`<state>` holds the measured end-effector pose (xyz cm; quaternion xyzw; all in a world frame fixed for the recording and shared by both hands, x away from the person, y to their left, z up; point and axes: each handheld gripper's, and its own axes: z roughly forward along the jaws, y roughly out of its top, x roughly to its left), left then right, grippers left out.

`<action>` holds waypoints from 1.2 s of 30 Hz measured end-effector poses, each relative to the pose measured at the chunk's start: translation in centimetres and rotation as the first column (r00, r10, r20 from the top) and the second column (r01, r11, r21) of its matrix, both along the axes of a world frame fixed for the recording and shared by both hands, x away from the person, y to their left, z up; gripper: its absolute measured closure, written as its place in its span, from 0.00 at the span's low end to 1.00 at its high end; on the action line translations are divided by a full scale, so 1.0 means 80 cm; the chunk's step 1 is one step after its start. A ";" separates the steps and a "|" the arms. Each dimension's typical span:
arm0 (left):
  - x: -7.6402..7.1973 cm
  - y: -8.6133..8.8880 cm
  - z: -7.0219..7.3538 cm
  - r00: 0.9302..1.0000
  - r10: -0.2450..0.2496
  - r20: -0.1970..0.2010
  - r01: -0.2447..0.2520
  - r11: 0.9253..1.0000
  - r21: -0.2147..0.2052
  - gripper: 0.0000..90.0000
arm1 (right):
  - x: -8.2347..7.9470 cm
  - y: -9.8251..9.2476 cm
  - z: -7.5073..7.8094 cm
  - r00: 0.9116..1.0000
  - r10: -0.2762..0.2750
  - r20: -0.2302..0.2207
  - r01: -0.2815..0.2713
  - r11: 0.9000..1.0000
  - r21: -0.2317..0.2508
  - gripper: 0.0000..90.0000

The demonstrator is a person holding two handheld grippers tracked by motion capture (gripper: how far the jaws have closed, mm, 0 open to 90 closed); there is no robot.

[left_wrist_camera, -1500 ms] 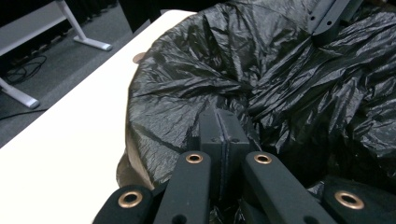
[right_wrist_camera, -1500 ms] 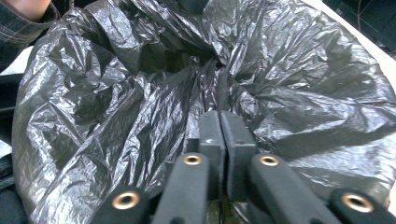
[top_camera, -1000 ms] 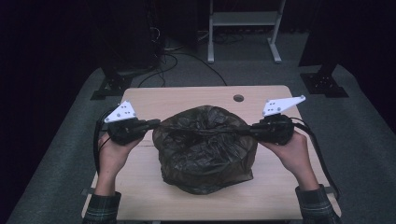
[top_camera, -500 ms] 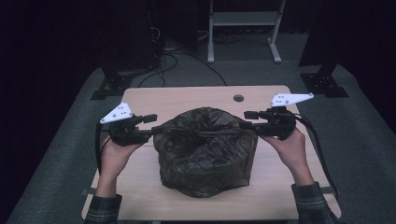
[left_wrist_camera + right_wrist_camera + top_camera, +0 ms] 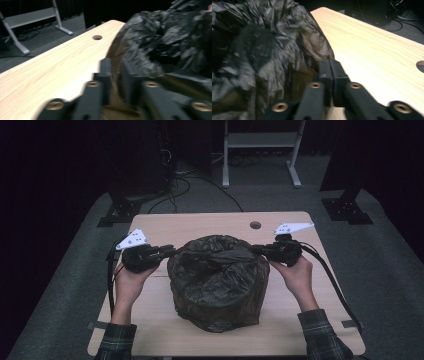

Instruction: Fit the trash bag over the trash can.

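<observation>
A crumpled dark plastic bag [image 5: 217, 275] covers a round bin in the middle of the wooden table [image 5: 150, 320]. My left gripper [image 5: 172, 251] meets the bag's upper left side. Its jaws have just been closing, and in the left gripper view the bag's [image 5: 162, 42] brownish film sits in the narrow gap of that gripper [image 5: 115, 67]. At the upper right side, my right gripper [image 5: 255, 249] has also just been closing. In the right gripper view that gripper [image 5: 329, 67] has its pads together at a fold of the bag [image 5: 262, 50].
A round hole [image 5: 255, 225] pierces the table behind the bag. Beyond the table's far edge, on the grey floor, stand a metal frame [image 5: 260, 140], loose cables [image 5: 185, 175] and two black stand feet [image 5: 120, 212]. Each gripper trails a cable toward the near edge.
Both grippers let go of the bag's top, drew slightly outward with jaws apart, then came back in lower on its sides with jaws closed again.
</observation>
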<state>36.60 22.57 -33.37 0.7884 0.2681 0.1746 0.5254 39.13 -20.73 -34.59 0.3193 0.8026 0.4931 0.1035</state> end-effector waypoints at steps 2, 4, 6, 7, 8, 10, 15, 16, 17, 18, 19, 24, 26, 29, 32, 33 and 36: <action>-0.001 0.003 -0.002 1.000 0.004 0.003 -0.004 1.000 -0.018 0.71 | 0.000 -0.002 0.000 1.000 -0.020 0.012 0.020 1.000 0.008 0.75; -0.003 0.006 0.000 1.000 0.009 0.005 -0.009 0.999 -0.045 0.59 | -0.002 -0.006 0.004 0.999 -0.022 0.023 0.022 0.999 0.030 0.68; -0.007 0.011 0.003 1.000 0.013 0.021 -0.012 0.998 -0.059 0.49 | -0.004 -0.010 0.010 0.999 -0.026 0.034 0.024 0.999 0.048 0.58; -0.008 0.013 0.005 1.000 0.010 0.020 -0.009 0.998 -0.070 0.43 | -0.006 -0.011 0.013 0.999 -0.032 0.043 0.030 0.998 0.050 0.53; -0.010 0.015 0.007 1.000 0.003 0.016 -0.002 0.997 -0.079 0.37 | -0.007 -0.012 0.016 0.998 -0.035 0.050 0.033 0.998 0.054 0.49; -0.015 0.017 0.011 1.000 -0.010 0.005 0.011 0.996 -0.088 0.24 | -0.012 -0.015 0.023 0.997 -0.036 0.072 0.032 0.998 0.059 0.41; -0.038 0.019 0.018 1.000 -0.020 0.023 0.022 0.998 -0.057 0.06 | -0.028 -0.020 0.040 0.990 -0.028 0.141 0.015 0.996 0.093 0.23; -0.043 0.020 0.018 0.999 -0.020 0.027 0.021 0.998 -0.059 0.03 | -0.031 -0.020 0.043 0.989 -0.024 0.147 0.010 0.995 0.097 0.18; -0.049 0.021 0.018 0.999 -0.018 0.031 0.020 0.998 -0.057 0.00 | -0.034 -0.020 0.047 0.988 -0.019 0.150 0.003 0.995 0.103 0.15; -0.055 0.021 0.017 0.999 -0.016 0.035 0.018 0.999 -0.052 0.00 | -0.036 -0.020 0.050 0.988 -0.013 0.155 -0.005 0.994 0.113 0.15; -0.061 0.022 0.014 0.999 -0.016 0.037 0.018 0.999 -0.047 0.00 | -0.039 -0.019 0.053 0.986 -0.006 0.169 -0.014 0.993 0.116 0.15; -0.087 0.025 -0.007 0.999 -0.022 0.040 0.022 1.000 -0.002 0.00 | -0.053 -0.010 0.065 0.973 0.055 0.224 -0.079 0.992 0.098 0.11; -0.096 0.027 -0.021 0.999 -0.023 0.029 0.022 1.000 0.013 0.00 | -0.057 -0.005 0.069 0.970 0.081 0.229 -0.106 0.990 0.096 0.11; -0.106 0.028 -0.039 1.000 -0.015 0.021 0.014 0.999 0.047 0.00 | -0.063 0.003 0.075 0.961 0.112 0.252 -0.139 0.986 0.094 0.11; -0.111 0.030 -0.061 1.000 -0.017 -0.001 0.017 0.996 0.084 0.00 | -0.068 0.011 0.080 0.954 0.129 0.271 -0.157 0.984 0.083 0.11; -0.112 0.031 -0.068 1.000 -0.015 -0.009 0.016 0.995 0.096 0.00 | -0.069 0.014 0.082 0.952 0.133 0.274 -0.160 0.984 0.079 0.11; -0.111 0.033 -0.090 0.999 -0.003 -0.040 0.008 0.992 0.127 0.00 | -0.069 0.025 0.085 0.951 0.157 0.265 -0.177 0.983 0.053 0.11</action>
